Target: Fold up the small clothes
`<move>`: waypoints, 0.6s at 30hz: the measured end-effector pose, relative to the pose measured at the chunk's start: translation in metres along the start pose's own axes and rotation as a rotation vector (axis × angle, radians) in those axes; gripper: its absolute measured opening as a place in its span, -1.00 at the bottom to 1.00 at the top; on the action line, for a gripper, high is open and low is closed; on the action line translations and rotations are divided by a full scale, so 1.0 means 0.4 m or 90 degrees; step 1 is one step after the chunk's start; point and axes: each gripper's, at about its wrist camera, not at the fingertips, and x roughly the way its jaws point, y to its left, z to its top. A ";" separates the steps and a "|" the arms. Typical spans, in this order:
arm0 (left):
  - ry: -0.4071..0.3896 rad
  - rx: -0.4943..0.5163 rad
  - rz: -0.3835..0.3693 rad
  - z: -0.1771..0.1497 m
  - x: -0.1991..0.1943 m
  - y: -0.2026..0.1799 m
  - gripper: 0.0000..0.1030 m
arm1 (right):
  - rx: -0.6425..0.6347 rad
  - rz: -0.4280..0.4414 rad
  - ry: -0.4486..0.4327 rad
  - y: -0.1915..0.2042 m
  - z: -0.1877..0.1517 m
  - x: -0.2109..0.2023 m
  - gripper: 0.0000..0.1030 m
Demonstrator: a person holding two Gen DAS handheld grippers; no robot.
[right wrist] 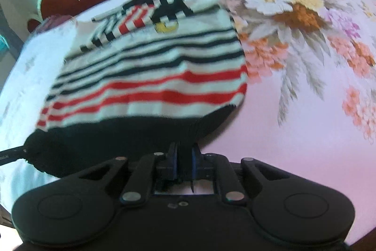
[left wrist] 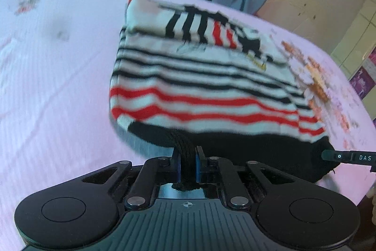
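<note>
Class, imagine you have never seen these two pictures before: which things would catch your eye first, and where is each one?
First the striped sweater, white with black and red bands, lying in the middle of the pink bedsheet. Next, its black hem is pinched at both near corners, by the left tool and the right tool. Lastly, a big orange and white flower print sits on the sheet just right of the sweater.

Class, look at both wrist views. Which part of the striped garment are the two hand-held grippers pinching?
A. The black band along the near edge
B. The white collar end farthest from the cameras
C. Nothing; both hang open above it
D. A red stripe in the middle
A: the left hand-held gripper and the right hand-held gripper each have bunched black fabric of the striped garment clamped between their blue pads, at its near black band.
</note>
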 end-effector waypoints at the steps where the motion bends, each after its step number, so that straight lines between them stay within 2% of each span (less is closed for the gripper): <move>1: -0.011 0.002 -0.002 0.016 -0.006 -0.001 -0.80 | 0.002 0.007 -0.010 0.001 0.012 -0.008 -0.79; 8: -0.090 -0.018 -0.014 0.144 -0.019 -0.008 -0.80 | -0.013 0.029 -0.086 0.012 0.132 -0.044 -0.80; 18: -0.147 -0.017 -0.005 0.302 0.037 -0.030 -0.81 | -0.060 0.039 -0.156 0.044 0.304 -0.012 -0.80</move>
